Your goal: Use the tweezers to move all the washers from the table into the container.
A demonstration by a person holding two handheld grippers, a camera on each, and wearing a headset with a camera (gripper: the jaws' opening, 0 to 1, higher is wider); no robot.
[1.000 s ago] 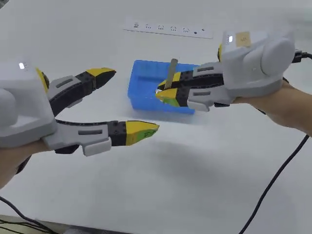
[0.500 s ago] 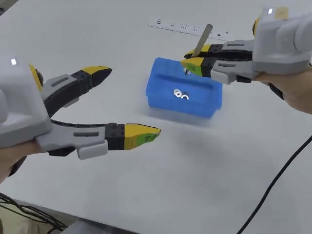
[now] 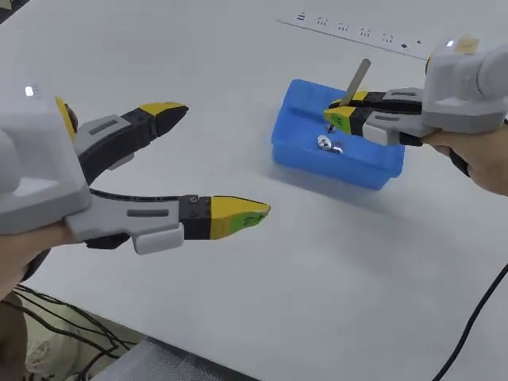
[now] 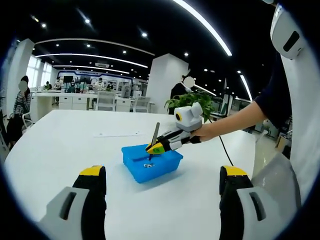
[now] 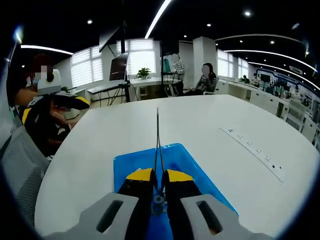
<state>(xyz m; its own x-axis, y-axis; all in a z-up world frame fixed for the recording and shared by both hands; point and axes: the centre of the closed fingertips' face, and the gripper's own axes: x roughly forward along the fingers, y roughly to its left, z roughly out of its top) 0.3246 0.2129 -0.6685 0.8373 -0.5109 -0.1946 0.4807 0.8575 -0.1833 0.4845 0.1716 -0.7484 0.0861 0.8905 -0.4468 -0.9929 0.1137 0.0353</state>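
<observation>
Blue rectangular plastic container (image 3: pixel 349 171) sits on a white table (image 3: pixel 317 262), at about two o'clock in the head view. On its floor, near the middle, lie at least two small round metal washers (image 3: pixel 325 144), close together. They are too small to count exactly.

The right gripper (image 3: pixel 339 119) comes in from three o'clock and hangs over the container, its yellow-tipped jaws clenched on thin metal tweezers (image 3: pixel 359 79). The handle end sticks up toward twelve o'clock. The tips point down into the container, at or just above the washers, and it cannot be told whether they pinch one.

The left gripper (image 3: pixel 221 160), at nine o'clock, hovers above the table well apart from the container, jaws spread wide and holding nothing. A white power strip (image 3: pixel 357 32) lies at the far side, at one o'clock.

As a judgement of progress, washers are already in the container and the white surface around it looks bare, so the moving seems done or nearly done. What may remain is releasing any washer at the tweezer tips and checking the table beyond the camera's reach.
</observation>
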